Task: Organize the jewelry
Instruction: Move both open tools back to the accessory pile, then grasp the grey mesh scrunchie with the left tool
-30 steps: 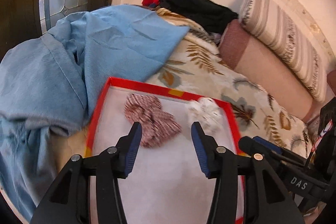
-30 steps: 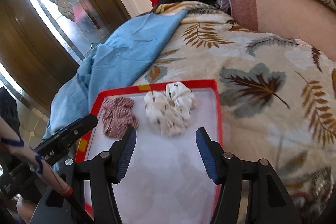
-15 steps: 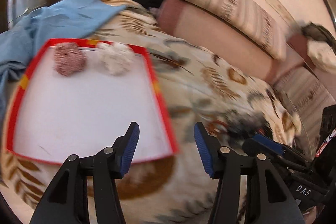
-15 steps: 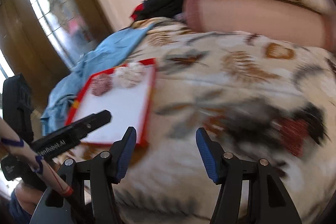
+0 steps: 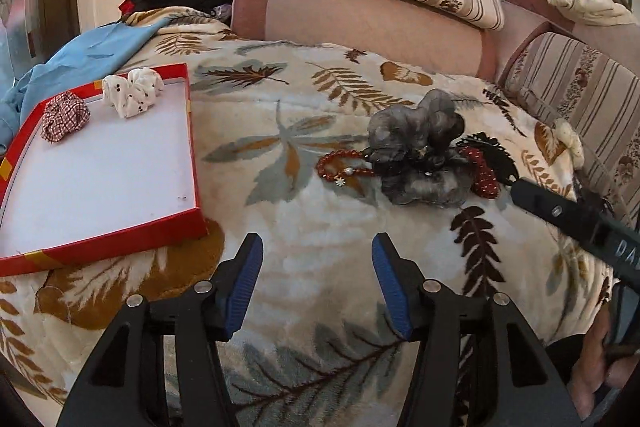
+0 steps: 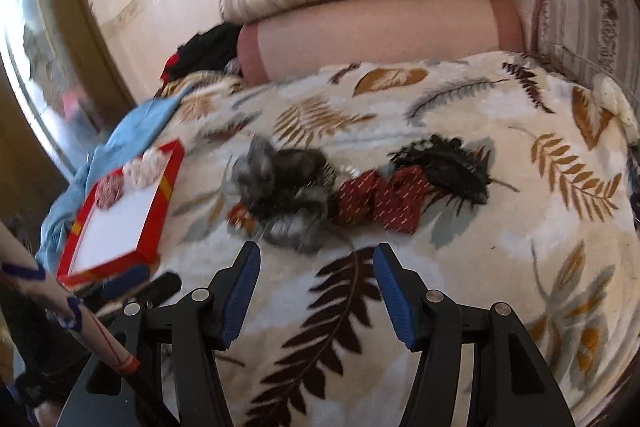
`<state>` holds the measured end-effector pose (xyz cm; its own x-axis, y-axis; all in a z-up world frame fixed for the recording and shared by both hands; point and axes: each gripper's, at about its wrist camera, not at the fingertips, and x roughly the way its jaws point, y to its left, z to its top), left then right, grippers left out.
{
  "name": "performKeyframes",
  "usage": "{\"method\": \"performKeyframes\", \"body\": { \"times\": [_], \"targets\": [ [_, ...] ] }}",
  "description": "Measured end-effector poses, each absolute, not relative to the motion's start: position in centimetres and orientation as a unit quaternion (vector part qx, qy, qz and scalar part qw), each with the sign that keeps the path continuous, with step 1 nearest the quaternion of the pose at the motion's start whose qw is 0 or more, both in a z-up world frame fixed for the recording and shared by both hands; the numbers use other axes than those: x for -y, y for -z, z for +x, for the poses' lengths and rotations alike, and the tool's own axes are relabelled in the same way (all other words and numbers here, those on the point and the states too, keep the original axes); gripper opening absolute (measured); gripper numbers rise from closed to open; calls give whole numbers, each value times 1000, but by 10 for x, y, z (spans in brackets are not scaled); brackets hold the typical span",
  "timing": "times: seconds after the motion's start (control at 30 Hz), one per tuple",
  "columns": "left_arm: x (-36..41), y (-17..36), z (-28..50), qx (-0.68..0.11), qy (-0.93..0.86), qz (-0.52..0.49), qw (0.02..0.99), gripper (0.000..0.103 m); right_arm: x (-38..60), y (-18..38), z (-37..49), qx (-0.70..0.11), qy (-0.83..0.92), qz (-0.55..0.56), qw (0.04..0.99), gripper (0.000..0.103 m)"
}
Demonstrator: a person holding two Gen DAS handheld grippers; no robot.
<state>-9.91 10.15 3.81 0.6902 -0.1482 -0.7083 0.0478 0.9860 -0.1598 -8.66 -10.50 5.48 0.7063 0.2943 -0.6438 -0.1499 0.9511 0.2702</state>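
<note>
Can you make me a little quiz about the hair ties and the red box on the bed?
1. How many scrunchies lie in the red tray?
2. True or false: the red bead bracelet is inside the tray.
3. Which sits closest to the bracelet: A) grey scrunchie, B) white spotted scrunchie, C) checked scrunchie?

Key: 1. Two. 2. False, it lies on the leaf-print blanket. 3. A.

Red tray (image 5: pixel 194 147) (white inside), leaf-print blanket (image 5: pixel 320 211).
</note>
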Motion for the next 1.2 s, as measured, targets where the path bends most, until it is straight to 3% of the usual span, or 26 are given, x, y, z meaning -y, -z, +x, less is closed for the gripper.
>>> {"method": "performKeyframes", "body": {
  "times": [0.43,0.57,0.8,1.07,1.17,1.2],
  "targets": [
    [-82,-41,-84,-386,73,-34,919,57,164,-45,-56,-374,-65,195,904,63],
    [-79,-41,-78,-380,78,-39,921,63,180,-30,-41,-401,-65,239,882,64],
    [-79,-39,-69,-390,87,-51,915,63,173,-27,-13,-409,-68,229,881,63],
    [-63,-57,-37,-385,115,-46,915,77,157,-14,8,-437,-83,206,871,63],
    [-53,-59,-22,-389,122,-37,913,77,155,-7,10,-451,-96,208,863,20],
    [-50,-59,-18,-390,123,-32,912,77,154,-7,10,-451,-97,207,863,16]
  ]
}}
